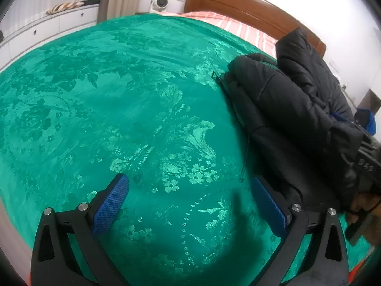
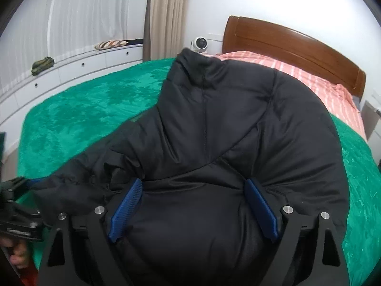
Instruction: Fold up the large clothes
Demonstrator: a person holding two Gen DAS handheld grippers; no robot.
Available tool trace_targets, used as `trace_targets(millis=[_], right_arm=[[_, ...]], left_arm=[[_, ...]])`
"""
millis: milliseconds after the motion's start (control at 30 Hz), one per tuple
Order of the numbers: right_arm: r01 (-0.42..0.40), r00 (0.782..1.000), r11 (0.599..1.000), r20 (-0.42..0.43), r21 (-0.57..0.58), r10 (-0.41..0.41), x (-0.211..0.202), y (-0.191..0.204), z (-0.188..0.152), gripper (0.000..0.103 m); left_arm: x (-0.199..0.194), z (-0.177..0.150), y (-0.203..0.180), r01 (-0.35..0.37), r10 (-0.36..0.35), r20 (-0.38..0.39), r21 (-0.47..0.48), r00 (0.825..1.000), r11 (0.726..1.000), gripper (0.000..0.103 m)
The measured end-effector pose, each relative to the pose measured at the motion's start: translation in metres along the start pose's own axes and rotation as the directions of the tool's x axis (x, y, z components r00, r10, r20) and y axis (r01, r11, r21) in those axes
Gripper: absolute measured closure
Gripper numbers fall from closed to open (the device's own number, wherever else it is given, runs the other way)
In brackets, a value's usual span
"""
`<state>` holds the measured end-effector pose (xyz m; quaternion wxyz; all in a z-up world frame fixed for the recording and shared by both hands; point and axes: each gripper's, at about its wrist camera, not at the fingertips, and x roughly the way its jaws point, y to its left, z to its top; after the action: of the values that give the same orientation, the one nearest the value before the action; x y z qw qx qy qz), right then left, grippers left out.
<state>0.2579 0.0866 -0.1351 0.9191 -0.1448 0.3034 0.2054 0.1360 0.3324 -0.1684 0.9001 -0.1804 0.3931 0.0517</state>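
A black puffer jacket point(image 2: 238, 119) lies bunched on the green bedspread point(image 1: 119, 95). My right gripper point(image 2: 193, 182) has its jaws wide, and a thick puffy fold of the jacket fills the gap, with both blue pads point(image 2: 126, 209) pressed into the fabric. In the left wrist view the jacket point(image 1: 285, 109) is heaped at the right. My left gripper point(image 1: 189, 180) hovers open over bare bedspread just left of the jacket, with nothing between its fingers. Its right finger stands close to the jacket's edge.
A wooden headboard point(image 2: 285, 45) and a pink striped sheet point(image 2: 309, 76) lie beyond the jacket. White drawers point(image 2: 71, 71) run along the bed's far side under curtains. A small white fan point(image 2: 201, 43) stands by the wall. A hand point(image 2: 16, 255) holds the left tool.
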Motion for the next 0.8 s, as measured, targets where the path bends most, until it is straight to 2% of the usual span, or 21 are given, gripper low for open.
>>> trace_targets(millis=[167,267,300,367,433,500,567,633,667,733,767,800], right_arm=[[0.004,1.0,1.0,-0.012,-0.018,-0.004,0.003,0.0,0.004,0.015],[-0.035,0.999,0.999,-0.004,0.032,0.036,-0.022,-0.005,0.008,0.016],[-0.075,0.997,0.993,0.035,0.086,0.072,-0.044,-0.013,0.004,0.016],[-0.124,0.989,0.976,0.106,0.177,0.106,-0.08,-0.029,-0.011,0.016],[-0.126,0.984,0.955,0.155,0.27,0.086,-0.116,-0.052,-0.035,0.015],[-0.089,0.985,0.93,0.168,0.357,0.03,-0.143,-0.079,-0.065,0.014],[-0.035,0.991,0.902,0.134,0.431,-0.026,-0.158,-0.106,-0.096,0.012],[0.028,0.995,0.865,0.065,0.501,-0.07,-0.164,-0.133,-0.127,0.013],[0.049,0.996,0.844,0.033,0.534,-0.079,-0.166,-0.145,-0.14,0.013],[0.076,0.996,0.788,-0.004,0.611,-0.094,-0.169,-0.164,-0.163,0.013],[0.075,0.996,0.768,-0.005,0.636,-0.093,-0.17,-0.168,-0.17,0.013],[0.071,0.996,0.76,-0.002,0.646,-0.092,-0.171,-0.172,-0.172,0.013]], left_arm=[[0.002,-0.002,-0.003,-0.021,0.021,-0.009,0.015,1.0,1.0,0.001],[0.001,-0.003,-0.004,-0.016,0.017,-0.009,0.02,1.0,1.0,0.001],[-0.001,-0.003,-0.002,-0.003,0.003,-0.008,0.011,1.0,1.0,0.001],[-0.003,-0.002,0.005,0.031,-0.031,-0.005,-0.021,1.0,0.999,0.001],[-0.004,-0.001,0.009,0.055,-0.055,-0.002,-0.048,0.998,0.997,0.001],[-0.006,0.001,0.013,0.082,-0.082,0.002,-0.077,0.997,0.994,0.001],[-0.008,0.003,0.019,0.138,-0.139,0.003,-0.114,0.99,0.984,0.001],[-0.007,0.008,0.03,0.275,-0.28,-0.001,-0.189,0.96,0.943,0.001],[-0.005,0.012,0.035,0.35,-0.36,-0.003,-0.228,0.933,0.909,0.001],[0.008,0.022,0.041,0.482,-0.515,-0.048,-0.288,0.856,0.827,0.001],[0.014,0.025,0.041,0.513,-0.556,-0.071,-0.303,0.828,0.803,0.001],[0.027,0.03,0.044,0.565,-0.626,-0.099,-0.34,0.773,0.752,0.001]])
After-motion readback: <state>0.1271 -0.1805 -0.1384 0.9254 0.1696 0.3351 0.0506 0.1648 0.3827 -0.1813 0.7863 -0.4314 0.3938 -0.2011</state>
